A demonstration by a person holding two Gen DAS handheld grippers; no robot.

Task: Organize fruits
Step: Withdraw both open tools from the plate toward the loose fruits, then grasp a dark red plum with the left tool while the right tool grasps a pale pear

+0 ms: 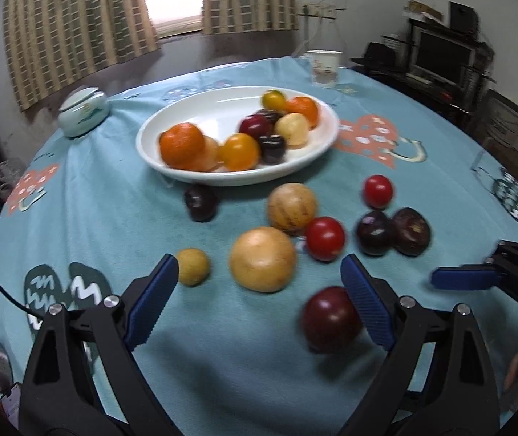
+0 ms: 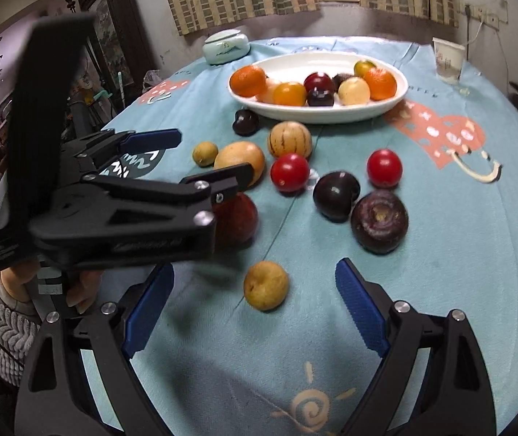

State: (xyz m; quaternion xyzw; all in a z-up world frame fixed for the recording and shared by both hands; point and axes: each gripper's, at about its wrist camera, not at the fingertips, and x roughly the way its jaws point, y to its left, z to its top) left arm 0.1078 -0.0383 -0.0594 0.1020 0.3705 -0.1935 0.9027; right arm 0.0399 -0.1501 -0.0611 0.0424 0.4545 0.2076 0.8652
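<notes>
Blue tablecloth (image 1: pixel 222 363): loose fruits, white plate (image 1: pixel 172 127), both grippers wide, w/ nothing between.

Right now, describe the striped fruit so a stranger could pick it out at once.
Start at the white plate of fruit in the middle of the blue tablecloth. Just in front of its near rim, loose on the cloth, lies the striped fruit, beside a red tomato. It is the only pale yellow round fruit with dark stripes running down its skin.
</notes>
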